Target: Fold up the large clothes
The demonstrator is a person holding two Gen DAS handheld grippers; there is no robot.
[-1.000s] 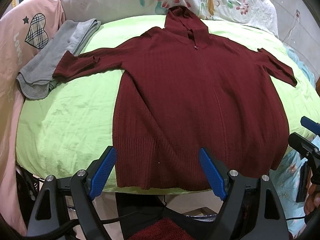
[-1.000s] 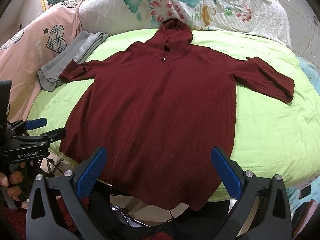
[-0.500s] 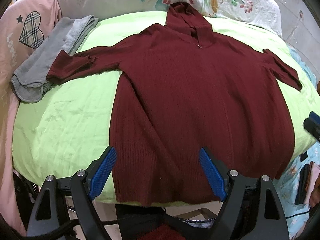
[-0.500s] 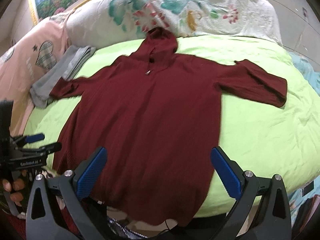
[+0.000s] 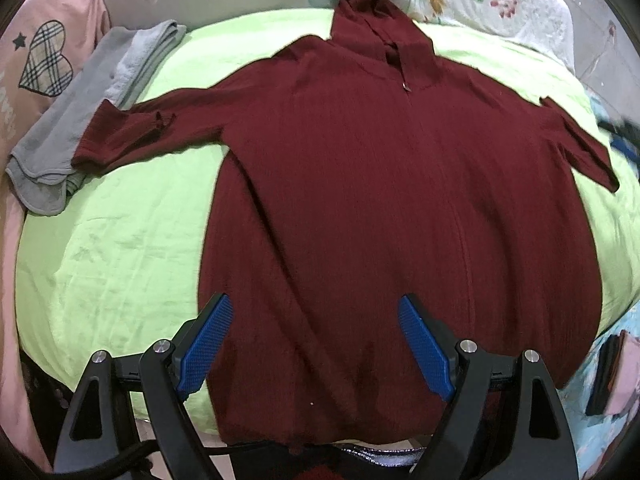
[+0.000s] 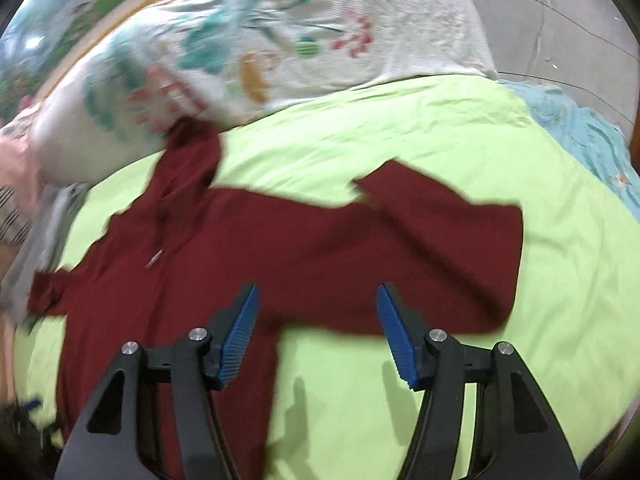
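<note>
A large maroon hooded sweater lies flat and spread out on a lime green bed sheet, hood toward the pillows, both sleeves out to the sides. My left gripper is open and empty, above the sweater's lower hem. My right gripper is open and empty, over the sweater's right sleeve near the armpit. The right wrist view is motion-blurred. The sweater body also shows there.
A folded grey garment lies at the bed's left side by the left sleeve cuff. A floral pillow and a pink pillow with a plaid heart sit at the head. Light blue bedding lies at the right.
My right gripper has moved forward and right, from the hem to above the right sleeve. My left gripper has moved slightly forward over the hem. The sweater has not moved.
</note>
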